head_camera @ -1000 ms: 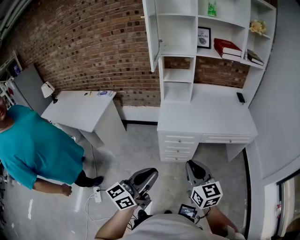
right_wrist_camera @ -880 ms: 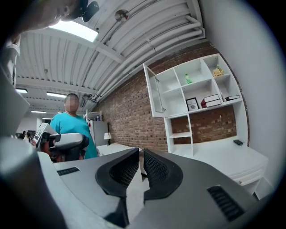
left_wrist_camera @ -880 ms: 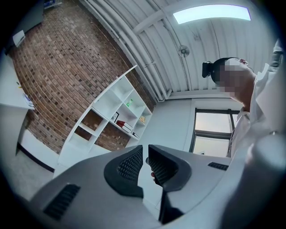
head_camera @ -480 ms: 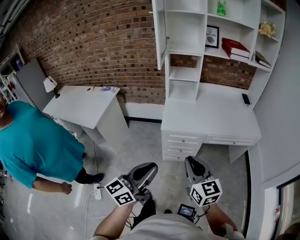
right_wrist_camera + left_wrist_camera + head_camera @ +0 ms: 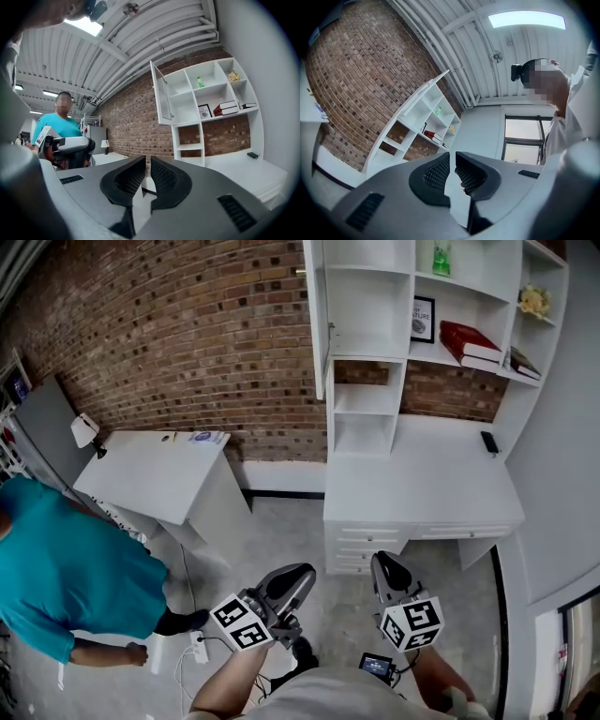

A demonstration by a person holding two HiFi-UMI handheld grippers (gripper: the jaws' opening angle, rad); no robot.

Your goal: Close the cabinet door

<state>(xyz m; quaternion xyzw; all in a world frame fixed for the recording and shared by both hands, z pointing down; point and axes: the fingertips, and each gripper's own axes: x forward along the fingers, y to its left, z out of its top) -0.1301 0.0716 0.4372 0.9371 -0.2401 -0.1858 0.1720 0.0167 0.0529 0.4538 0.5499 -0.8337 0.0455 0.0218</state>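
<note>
The flat white cabinet door (image 5: 318, 320) stands swung open at the upper left of the boxy shelf unit (image 5: 375, 418), against the rough brick wall (image 5: 187, 343). The left gripper (image 5: 292, 577) and the right gripper (image 5: 384, 568) each hold two ribbed black jaws nearly together, with nothing between them. What look like two red books (image 5: 469, 338) lie on a shelf.

Red books (image 5: 466, 337) (shelved), green bottle (image 5: 442, 257)

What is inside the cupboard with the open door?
Nothing that shows: the cupboard looks bare and white inside. Its open door covers a thin strip of the left side, so that bit cannot be checked.
</note>
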